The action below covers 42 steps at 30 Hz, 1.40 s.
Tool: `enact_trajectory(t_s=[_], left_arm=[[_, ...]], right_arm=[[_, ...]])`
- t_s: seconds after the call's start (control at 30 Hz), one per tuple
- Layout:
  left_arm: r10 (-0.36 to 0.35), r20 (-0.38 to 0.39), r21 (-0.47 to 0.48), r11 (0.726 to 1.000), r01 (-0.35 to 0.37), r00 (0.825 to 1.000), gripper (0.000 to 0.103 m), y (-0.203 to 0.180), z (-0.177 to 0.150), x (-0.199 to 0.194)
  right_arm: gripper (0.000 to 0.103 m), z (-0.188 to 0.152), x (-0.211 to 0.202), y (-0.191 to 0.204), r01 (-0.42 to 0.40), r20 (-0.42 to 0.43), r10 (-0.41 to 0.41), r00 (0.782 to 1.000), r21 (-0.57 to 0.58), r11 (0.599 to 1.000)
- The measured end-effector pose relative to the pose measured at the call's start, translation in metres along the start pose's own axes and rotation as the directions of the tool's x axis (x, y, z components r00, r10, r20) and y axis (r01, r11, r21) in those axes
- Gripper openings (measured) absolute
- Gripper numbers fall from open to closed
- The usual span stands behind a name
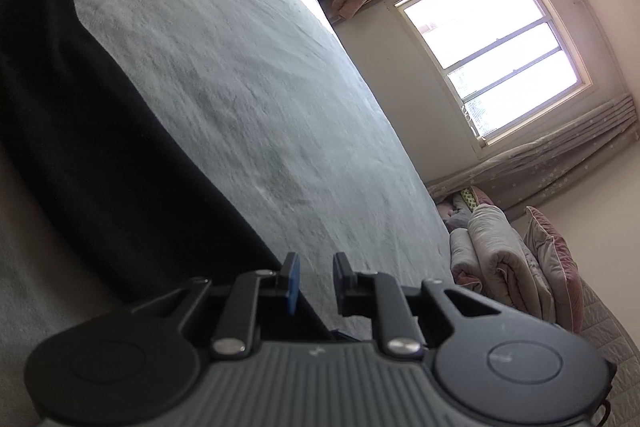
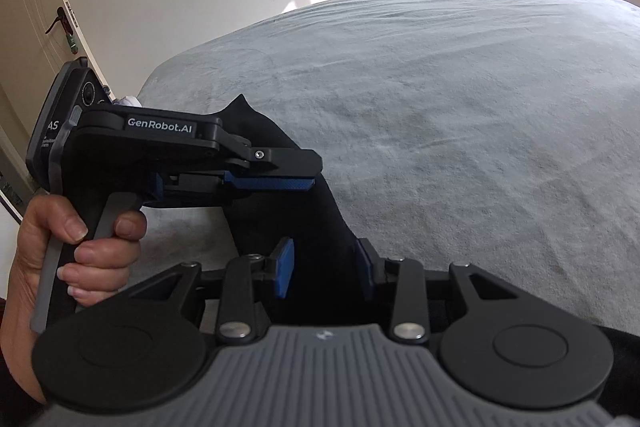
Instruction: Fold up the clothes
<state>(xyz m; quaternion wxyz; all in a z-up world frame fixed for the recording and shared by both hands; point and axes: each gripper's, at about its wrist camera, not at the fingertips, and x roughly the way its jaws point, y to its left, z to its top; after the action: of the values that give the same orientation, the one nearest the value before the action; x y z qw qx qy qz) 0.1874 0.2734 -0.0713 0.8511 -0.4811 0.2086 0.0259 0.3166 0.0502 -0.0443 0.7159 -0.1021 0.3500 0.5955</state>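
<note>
Mid-fold, by my reading: black garment (image 2: 316, 211) lies as a long dark strip on the bed's grey blanket (image 2: 460, 99), one pointed corner raised. Left gripper (image 2: 276, 183), held side-on in a hand (image 2: 76, 251), looks nearly closed; whether cloth is pinched, cannot tell. Right gripper (image 2: 326, 273) stands part open, pads either side of the fabric, not pressing. Next: likely regrasp an edge, carry it over. Cloth matte, limp; blanket fuzzy, lightly rumpled.
</note>
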Motion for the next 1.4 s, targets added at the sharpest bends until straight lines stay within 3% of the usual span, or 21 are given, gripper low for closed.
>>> enact_trajectory(t_s=[0.1, 0.17, 0.2, 0.23, 0.43, 0.63, 0.73, 0.83, 0.87, 1.0, 1.13, 1.23, 1.4], left_arm=[[0.023, -0.022, 0.021, 1.000, -0.023, 0.999, 0.017, -0.002, -0.003, 0.005], [0.175, -0.027, 0.079, 0.982, -0.173, 0.984, 0.016, -0.005, -0.005, 0.010], [0.236, -0.022, 0.107, 0.967, -0.232, 0.972, 0.003, -0.005, -0.006, 0.013], [0.254, -0.022, 0.116, 0.961, -0.249, 0.967, 0.002, -0.005, -0.005, 0.013], [0.269, -0.022, 0.152, 0.953, -0.262, 0.963, 0.002, -0.006, -0.002, 0.015], [0.263, -0.025, 0.144, 0.956, -0.257, 0.964, 0.002, -0.003, -0.002, 0.014], [0.255, -0.025, 0.140, 0.958, -0.249, 0.967, 0.002, -0.002, -0.002, 0.014], [0.241, -0.022, 0.136, 0.962, -0.236, 0.970, 0.003, -0.002, -0.003, 0.013], [0.235, -0.020, 0.138, 0.963, -0.230, 0.972, 0.004, -0.003, -0.003, 0.013], [0.212, -0.003, 0.121, 0.970, -0.210, 0.977, 0.010, -0.003, -0.001, 0.010], [0.207, 0.053, 0.089, 0.973, -0.212, 0.977, 0.018, -0.001, 0.002, 0.000], [0.231, 0.114, 0.061, 0.969, -0.239, 0.966, 0.018, 0.001, 0.005, -0.009], [0.328, 0.226, -0.001, 0.942, -0.337, 0.917, 0.019, 0.006, 0.010, -0.026]], right_arm=[[0.040, -0.006, 0.002, 0.009, 0.012, -0.011, -0.013, 1.000, -0.043, 0.999], [0.040, -0.007, 0.000, 0.010, 0.011, -0.012, -0.011, 1.000, -0.052, 0.999], [0.040, -0.007, -0.001, 0.010, 0.010, -0.012, -0.010, 1.000, -0.055, 0.998], [0.040, -0.006, -0.002, 0.010, 0.008, -0.012, -0.009, 1.000, -0.058, 0.998], [0.040, 0.005, -0.007, -0.006, 0.036, 0.018, -0.036, 0.999, 0.023, 0.999], [0.040, 0.009, 0.017, -0.016, 0.107, -0.080, -0.104, 0.991, 0.022, 0.994], [0.039, 0.006, 0.020, -0.006, 0.113, -0.084, -0.115, 0.990, -0.029, 0.993], [0.030, 0.004, 0.020, 0.004, 0.109, -0.093, -0.116, 0.989, -0.079, 0.991], [0.022, 0.003, 0.020, 0.008, 0.110, -0.095, -0.119, 0.988, -0.097, 0.989], [0.014, 0.001, 0.020, 0.024, 0.151, -0.082, -0.169, 0.982, -0.192, 0.970], [0.005, 0.000, 0.019, 0.035, 0.234, -0.026, -0.250, 0.968, -0.263, 0.936], [0.005, 0.004, 0.019, 0.033, 0.322, 0.039, -0.324, 0.945, -0.273, 0.907], [0.004, 0.011, 0.035, 0.027, 0.464, 0.103, -0.454, 0.885, -0.289, 0.838]])
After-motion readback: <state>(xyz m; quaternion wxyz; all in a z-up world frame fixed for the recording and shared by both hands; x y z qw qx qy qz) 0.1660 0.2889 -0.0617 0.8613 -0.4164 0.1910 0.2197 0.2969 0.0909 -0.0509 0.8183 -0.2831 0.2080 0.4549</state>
